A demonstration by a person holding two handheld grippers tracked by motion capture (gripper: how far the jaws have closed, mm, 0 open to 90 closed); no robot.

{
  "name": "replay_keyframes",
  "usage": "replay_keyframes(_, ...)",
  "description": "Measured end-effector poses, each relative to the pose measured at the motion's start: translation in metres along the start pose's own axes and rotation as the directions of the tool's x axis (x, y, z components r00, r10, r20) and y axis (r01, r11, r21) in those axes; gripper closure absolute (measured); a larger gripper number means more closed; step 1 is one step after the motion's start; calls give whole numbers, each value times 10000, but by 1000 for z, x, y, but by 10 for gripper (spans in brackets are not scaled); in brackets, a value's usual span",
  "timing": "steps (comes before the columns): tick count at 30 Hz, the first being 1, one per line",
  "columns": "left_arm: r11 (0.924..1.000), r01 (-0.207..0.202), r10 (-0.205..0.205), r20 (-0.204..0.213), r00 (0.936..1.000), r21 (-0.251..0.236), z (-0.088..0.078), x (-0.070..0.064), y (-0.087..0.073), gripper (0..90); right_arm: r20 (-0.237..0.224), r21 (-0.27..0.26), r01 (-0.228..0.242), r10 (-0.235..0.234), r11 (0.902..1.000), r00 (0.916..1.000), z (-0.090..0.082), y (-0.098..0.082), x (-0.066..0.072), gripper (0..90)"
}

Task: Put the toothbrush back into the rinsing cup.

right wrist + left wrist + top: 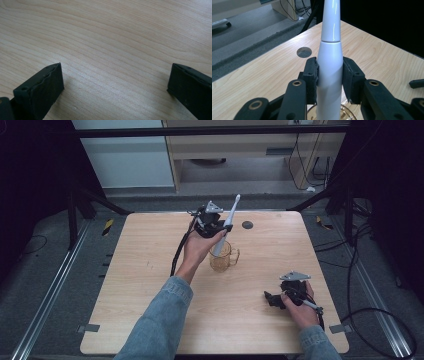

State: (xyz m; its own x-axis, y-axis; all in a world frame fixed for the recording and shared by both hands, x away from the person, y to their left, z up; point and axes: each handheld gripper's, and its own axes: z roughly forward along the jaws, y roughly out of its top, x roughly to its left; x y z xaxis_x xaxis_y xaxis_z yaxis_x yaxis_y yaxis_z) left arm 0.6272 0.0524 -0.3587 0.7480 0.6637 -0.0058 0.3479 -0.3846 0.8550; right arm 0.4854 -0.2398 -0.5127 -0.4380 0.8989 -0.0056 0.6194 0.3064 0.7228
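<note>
Left gripper (329,77), jaws pressed against both sides of a white electric toothbrush (330,50); the two black pads clamp the thick handle just below the seam where the narrower neck begins. In the high view the same gripper (216,224) is held above the far half of the wooden table (150,285), and the toothbrush (226,225) leans in its grip, head up and away from the person, lower end down inside a clear amber glass mug (223,257) directly beneath the jaws. The mug's rim (332,113) appears at the foot of the handle in the left gripper view; whether the toothbrush touches the mug's bottom cannot be told. Just beyond the gripper, a round grey hole (247,225) is set in the tabletop. Well apart from it, towards the person's side and to the right, the right gripper (274,299) rests low on the table, jaws spread wide with bare wood between the pads (42,87).
</note>
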Motion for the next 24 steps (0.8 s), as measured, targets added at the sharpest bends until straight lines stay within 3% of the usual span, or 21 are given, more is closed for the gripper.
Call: replay_keyframes(24,9990,-371,374,-109,9992,254,3,-8,-18,668,-12,1,-12,12,10000,10000,0,0,0,3)
